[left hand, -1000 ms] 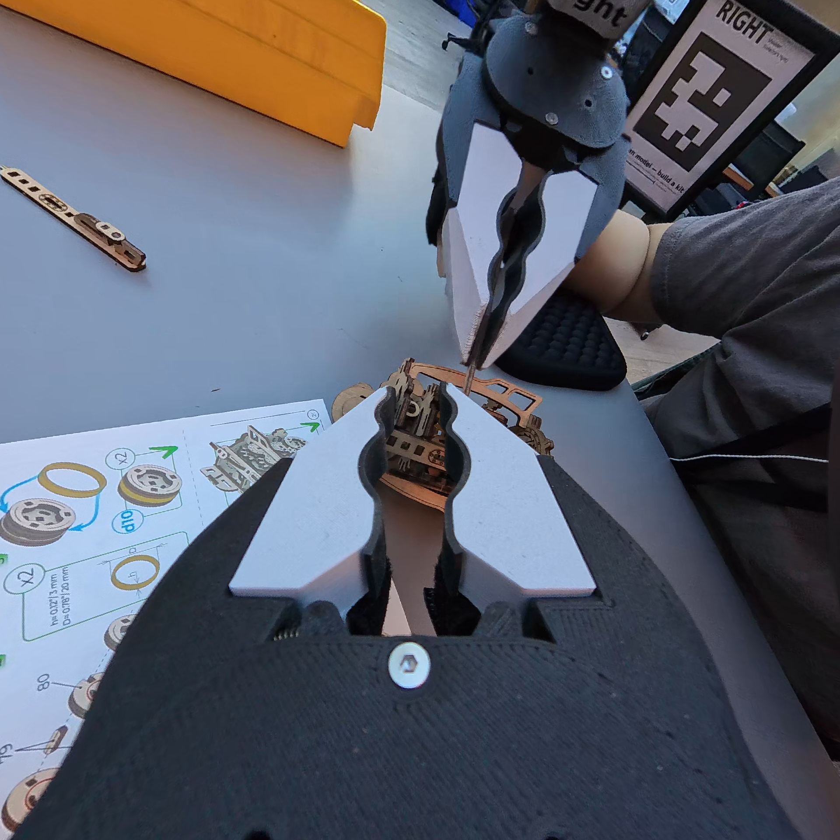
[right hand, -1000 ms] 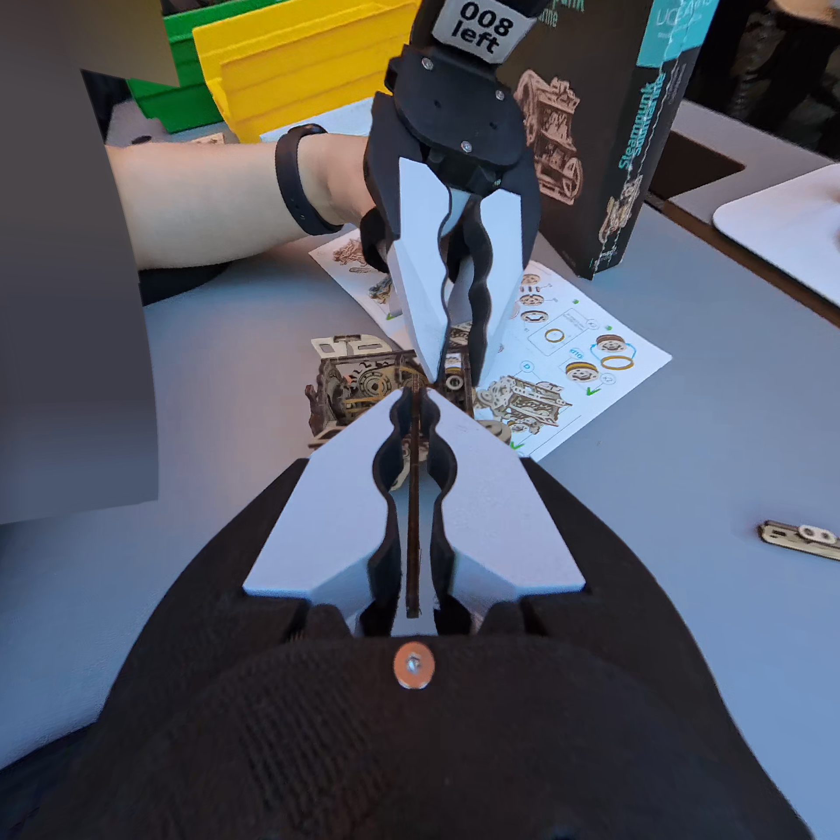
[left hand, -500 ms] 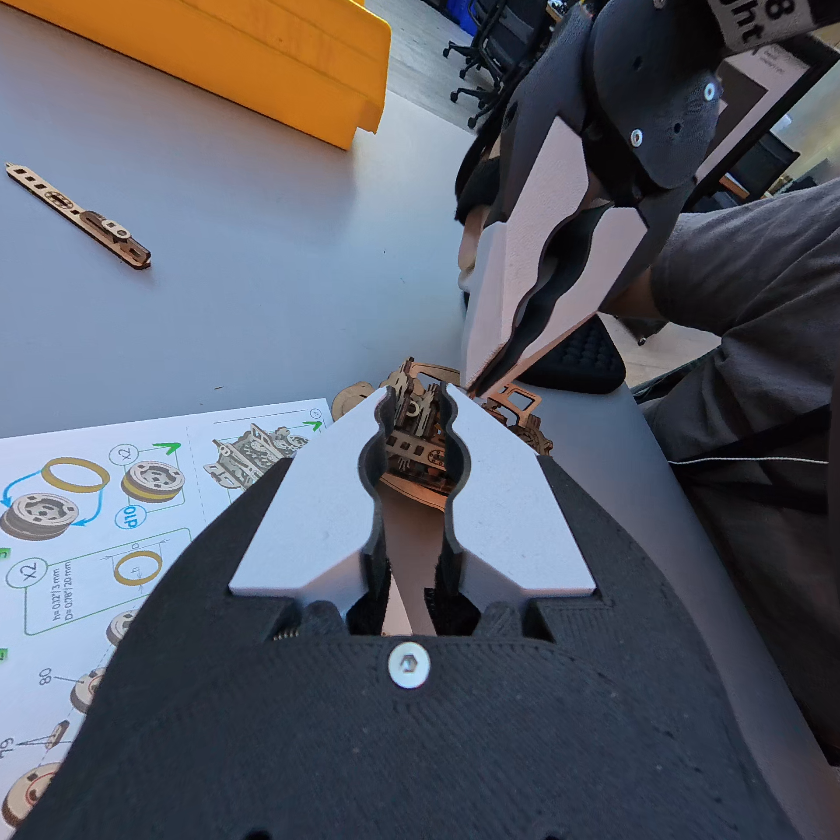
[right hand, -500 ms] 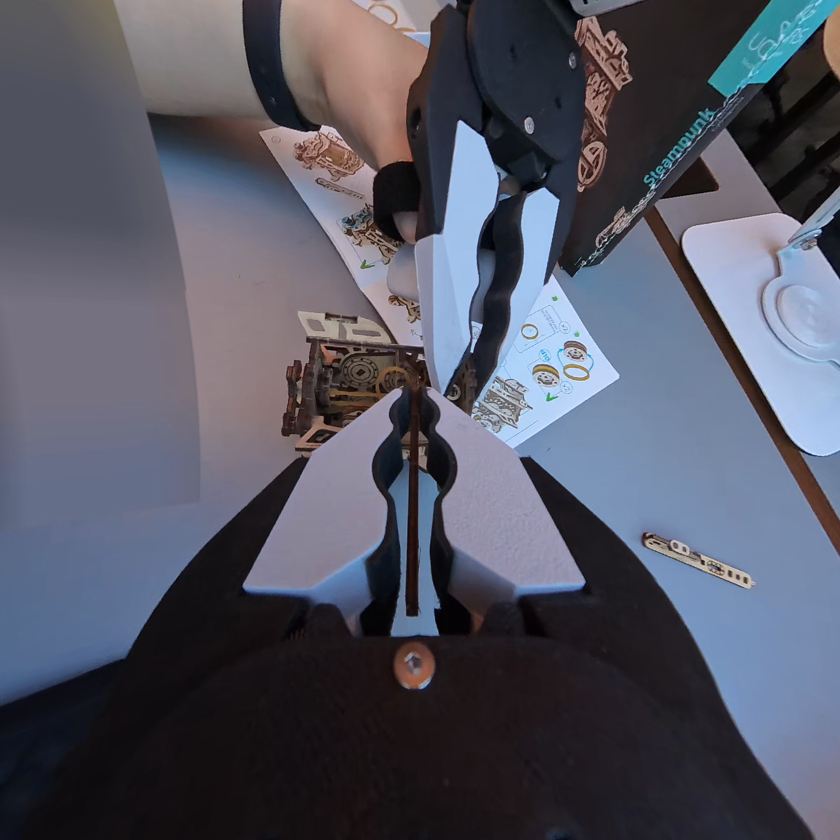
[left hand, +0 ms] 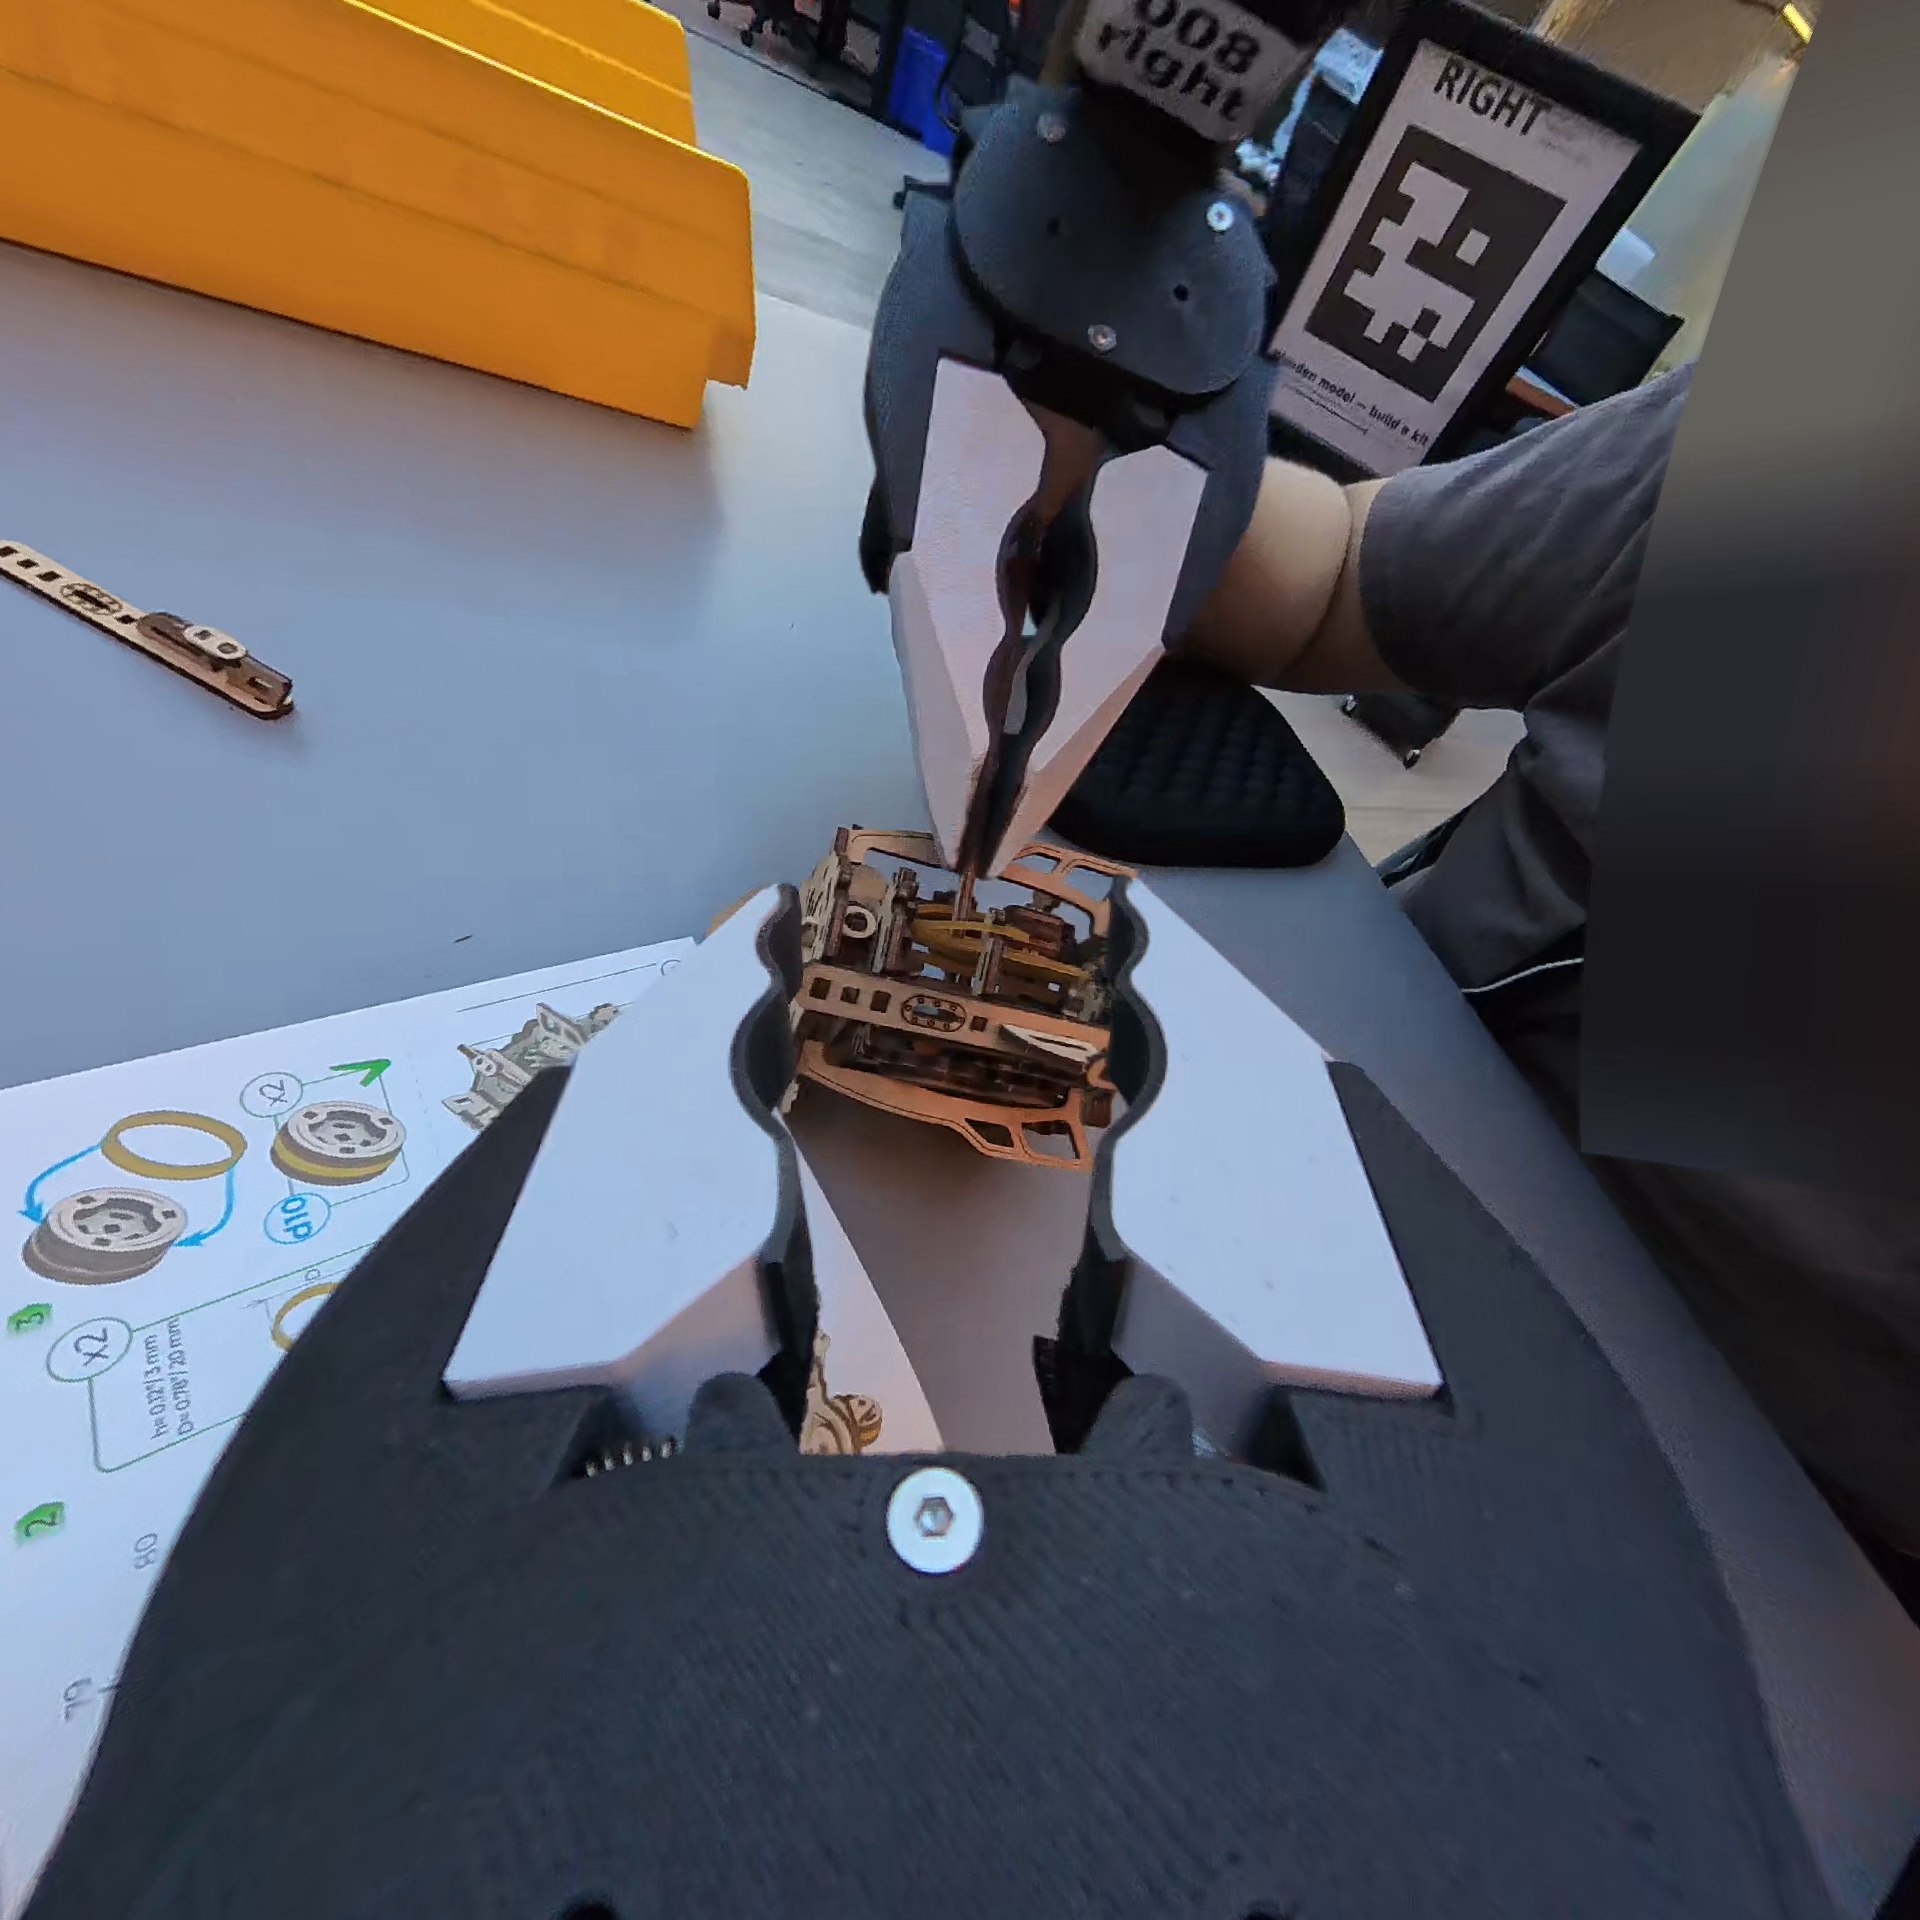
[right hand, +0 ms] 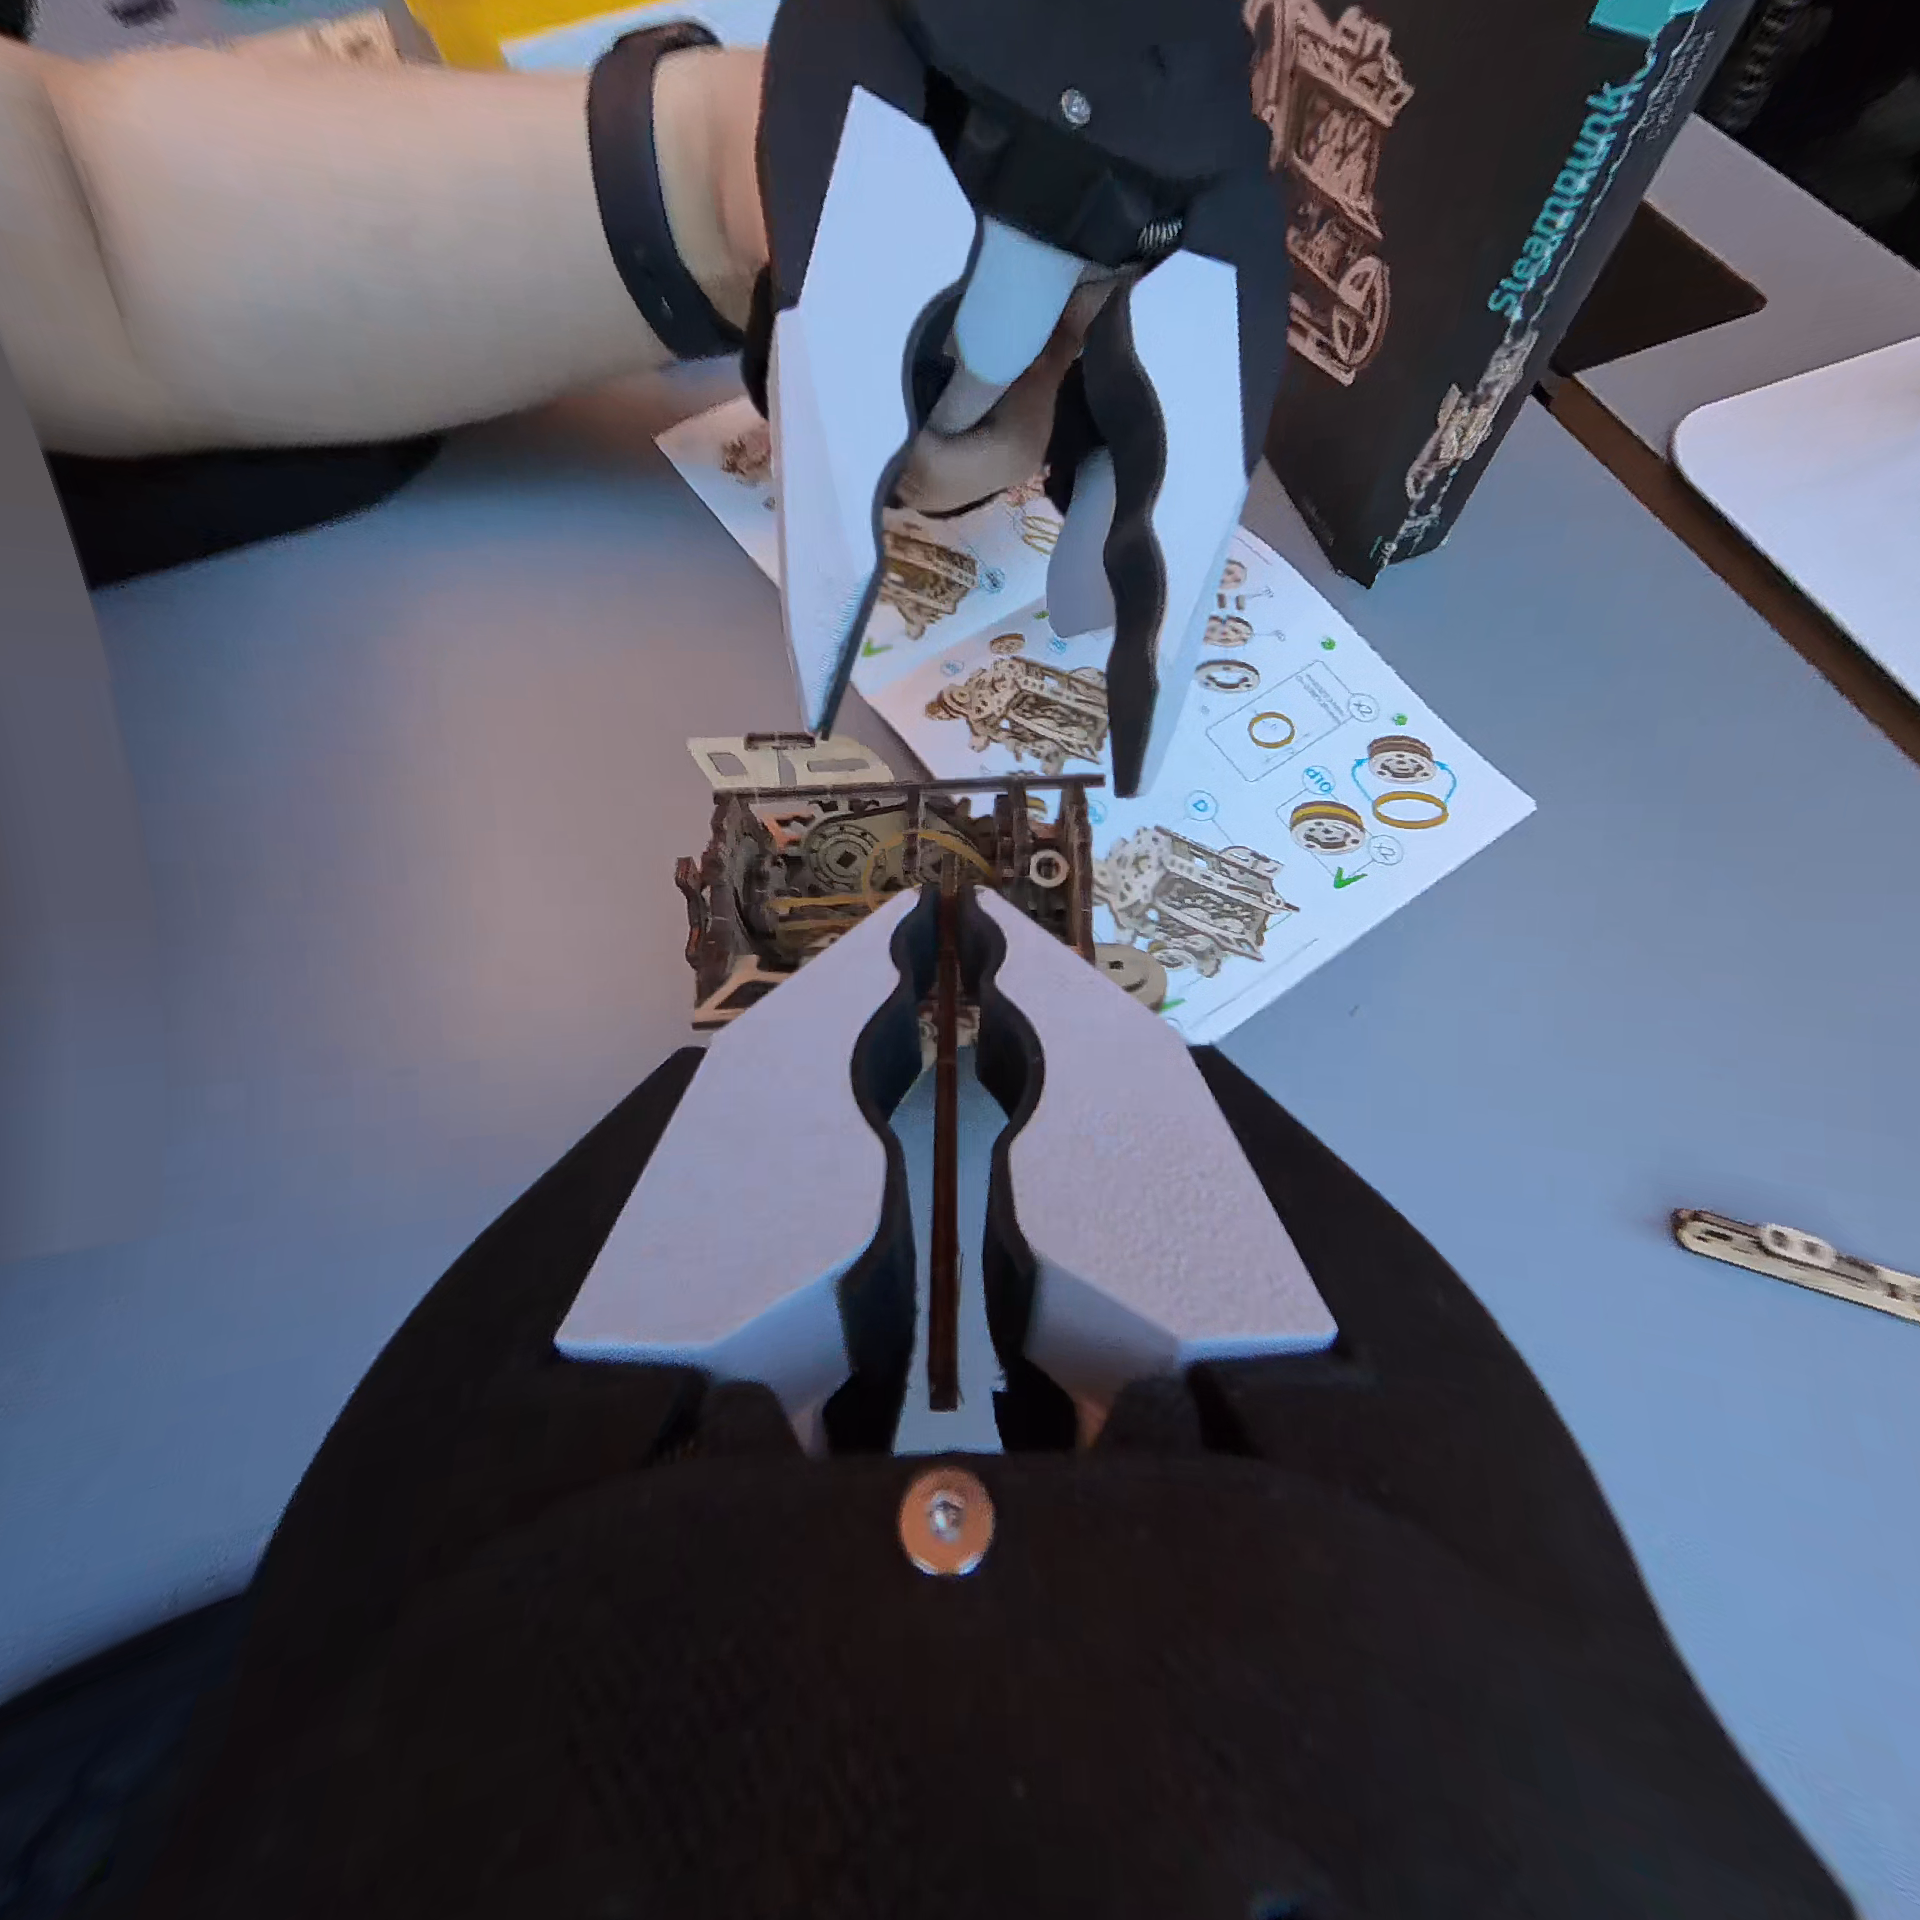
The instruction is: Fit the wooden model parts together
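The partly built wooden model (left hand: 935, 1018) stands on the grey table (left hand: 468, 582). My left gripper (left hand: 951, 904) is open wide, with one finger on each side of the model and neither pressing on it. In the right wrist view the left gripper (right hand: 977, 753) hangs just above the model (right hand: 831, 862), its fingertips apart. My right gripper (right hand: 945, 904) is shut on a thin dark wooden strip (right hand: 943, 1195), seen edge-on between its pads. In the left wrist view the right gripper (left hand: 971, 857) points down and the strip's tip (left hand: 966, 899) reaches into the top of the model.
An instruction sheet (left hand: 208, 1195) lies left of the model. A loose wooden strip (left hand: 145, 623) lies farther left, and yellow bins (left hand: 364, 208) stand behind it. The dark kit box (right hand: 1455, 260), a black wrist rest (left hand: 1205, 779), a marker sign (left hand: 1434, 249) and the person's arms are close by. Left and right tips are no more than a few centimetres apart.
My left gripper has opened wide and let go of the model part it pinched. My right gripper, tilted half a second ago, is upright over the model again and keeps the strip.
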Motion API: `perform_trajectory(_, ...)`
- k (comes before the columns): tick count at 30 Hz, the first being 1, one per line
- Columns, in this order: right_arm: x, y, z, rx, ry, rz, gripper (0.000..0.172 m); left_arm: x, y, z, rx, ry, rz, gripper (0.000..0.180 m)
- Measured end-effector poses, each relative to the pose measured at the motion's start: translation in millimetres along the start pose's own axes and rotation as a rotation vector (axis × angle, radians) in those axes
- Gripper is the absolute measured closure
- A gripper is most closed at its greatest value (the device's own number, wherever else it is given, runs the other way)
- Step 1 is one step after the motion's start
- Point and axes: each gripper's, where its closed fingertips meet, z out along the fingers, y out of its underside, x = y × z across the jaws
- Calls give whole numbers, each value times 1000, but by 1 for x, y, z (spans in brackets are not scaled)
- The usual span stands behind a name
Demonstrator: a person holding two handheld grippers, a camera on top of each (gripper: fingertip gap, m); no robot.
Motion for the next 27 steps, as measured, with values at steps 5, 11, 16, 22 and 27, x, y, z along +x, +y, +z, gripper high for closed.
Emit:
perform_trajectory(5,-1,0,0,120,-75,119,172,-8,8,3,-38,-33,-9,120)
perform_trajectory(11,-2,-1,0,196,-112,169,171,-8,19,10,-101,-46,31,130)
perform_trajectory(16,-2,-4,1,257,-163,233,172,-10,22,10,-108,-42,24,136)
perform_trajectory(22,-2,-4,-3,315,-229,303,172,-7,24,12,-114,-23,20,137)
perform_trajectory(27,0,-6,-10,364,-293,355,172,-9,25,13,-112,-25,10,136)
